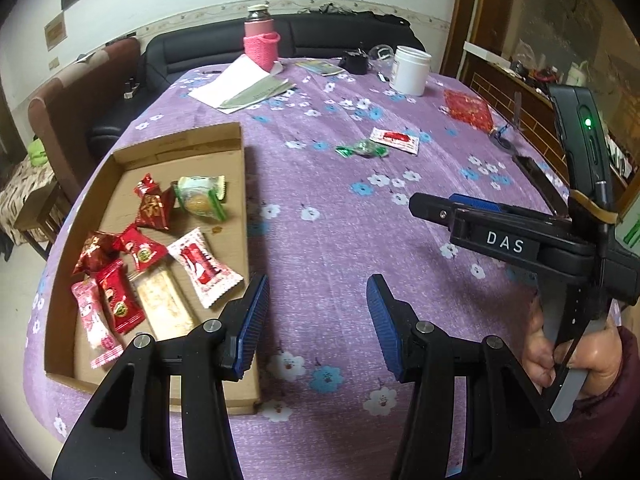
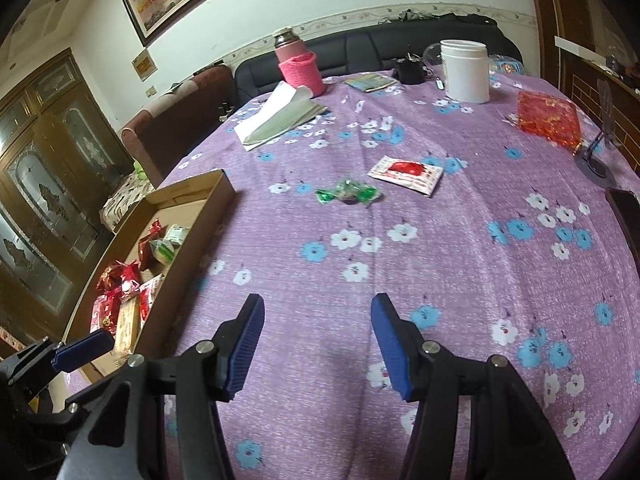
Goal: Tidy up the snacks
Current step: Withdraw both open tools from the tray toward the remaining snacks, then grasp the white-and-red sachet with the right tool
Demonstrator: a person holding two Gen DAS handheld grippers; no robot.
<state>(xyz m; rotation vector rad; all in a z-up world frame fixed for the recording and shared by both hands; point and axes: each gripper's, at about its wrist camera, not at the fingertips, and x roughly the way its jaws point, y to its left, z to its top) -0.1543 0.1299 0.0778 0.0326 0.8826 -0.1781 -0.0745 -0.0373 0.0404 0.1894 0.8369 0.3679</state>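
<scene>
From the left wrist, the left gripper (image 1: 318,312) hung released over the purple cloth (image 1: 340,220), nothing between its pads — the box (image 1: 248,200) of wrapped snacks (image 1: 152,256) lay just left of it. A green candy (image 1: 362,148) and a red-and-white packet (image 1: 396,140) sat loose farther out, near each other.

From the right wrist, the right gripper (image 2: 318,344) was released too, empty — candy (image 2: 348,194) and packet (image 2: 408,172) well ahead.

Soft, even indoor light fills the room, leaving only faint shadows on the purple flowered tablecloth (image 2: 440,240). Both fisheye views bow the walls and darken to black corners. The shallow brown cardboard tray (image 1: 240,200) looks slightly smeared along its right wall.
</scene>
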